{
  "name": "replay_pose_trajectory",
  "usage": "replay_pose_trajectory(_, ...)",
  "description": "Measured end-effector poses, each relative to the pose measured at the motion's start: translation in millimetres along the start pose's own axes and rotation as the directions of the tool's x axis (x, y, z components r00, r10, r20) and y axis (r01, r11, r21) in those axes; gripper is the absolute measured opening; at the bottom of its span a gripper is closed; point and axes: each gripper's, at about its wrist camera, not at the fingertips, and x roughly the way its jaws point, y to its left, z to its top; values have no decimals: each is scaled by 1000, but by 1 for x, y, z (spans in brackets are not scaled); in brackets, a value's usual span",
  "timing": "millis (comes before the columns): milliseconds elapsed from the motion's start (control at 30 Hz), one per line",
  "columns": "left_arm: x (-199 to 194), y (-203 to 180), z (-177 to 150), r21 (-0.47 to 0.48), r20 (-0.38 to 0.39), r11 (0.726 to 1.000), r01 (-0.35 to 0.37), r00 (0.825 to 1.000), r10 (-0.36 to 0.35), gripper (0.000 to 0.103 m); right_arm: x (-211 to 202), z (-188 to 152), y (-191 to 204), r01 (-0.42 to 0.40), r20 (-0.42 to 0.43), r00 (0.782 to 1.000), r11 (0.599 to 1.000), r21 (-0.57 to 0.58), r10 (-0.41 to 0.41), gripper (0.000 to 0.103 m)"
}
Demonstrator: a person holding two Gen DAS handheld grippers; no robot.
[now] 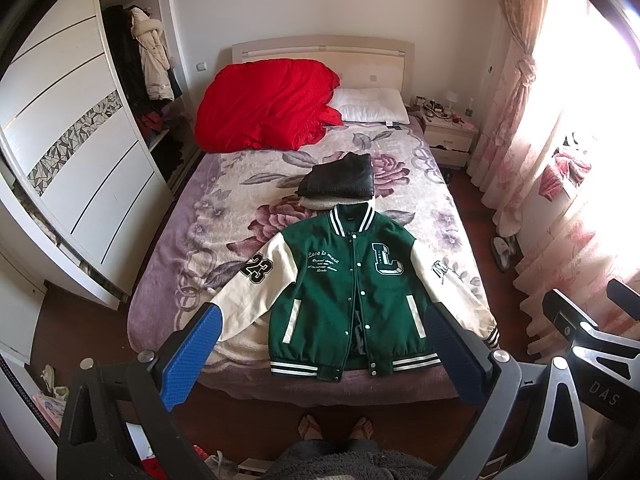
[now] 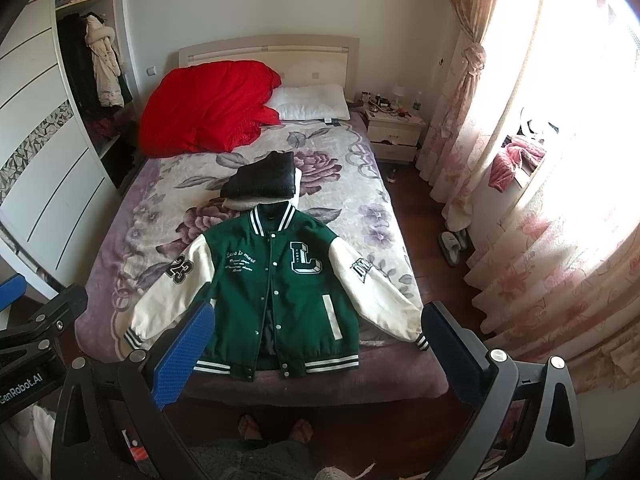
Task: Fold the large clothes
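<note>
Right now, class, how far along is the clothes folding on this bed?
Done: a dark folded garment sits stacked on a pale one behind the collar. In hand: nothing. The left gripper and right gripper hang open above the bed's near edge, holding nothing. Left: the green varsity jacket lies flat, front up, sleeves spread, completely unfolded.

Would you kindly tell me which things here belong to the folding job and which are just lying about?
For the job:
green jacket, spread flat on the bed
left hand-held gripper, open
right hand-held gripper, open

Lying about:
red quilt
white pillow
dark folded clothes
slippers
</note>
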Motion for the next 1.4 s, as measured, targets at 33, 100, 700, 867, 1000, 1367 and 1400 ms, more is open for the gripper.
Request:
replay_pose_trajectory(33,0,0,0,0,0,1000,0,1000,0,103,0,-1,0,1,1,1000,1000,-1,-1,103)
replay_pose_trajectory(100,0,0,-1,-1,1,1000,1,1000,-1,103,0,-1,0,0,2,1000,1000,0,0,103)
replay_pose_trajectory(700,-2,1,6,-3,13,1000,3,1000,-2,103,-5,10,3,1,12,1000,1000,-2,-1,103)
replay_pose_trajectory(867,-2,1,16,-9,17,1000,4,1000,-4,103,-8,24,8,5,19,1000,1000,-6,-5,103)
replay_pose_trajectory(1000,-2,1,13,-6,19,1000,5,1000,-5,103,-10,30,12,5,20,1000,1000,-9,-5,103)
replay_pose_trajectory(1367,13,10,11,-17,38,1000,-6,999,6,103,-1,27,15,-2,18,1000,1000,0,2,103)
replay_pose_trajectory(1400,19,14,7,-17,52,1000,-21,998,22,103,3,31,13,-9,12,1000,1000,14,9,103)
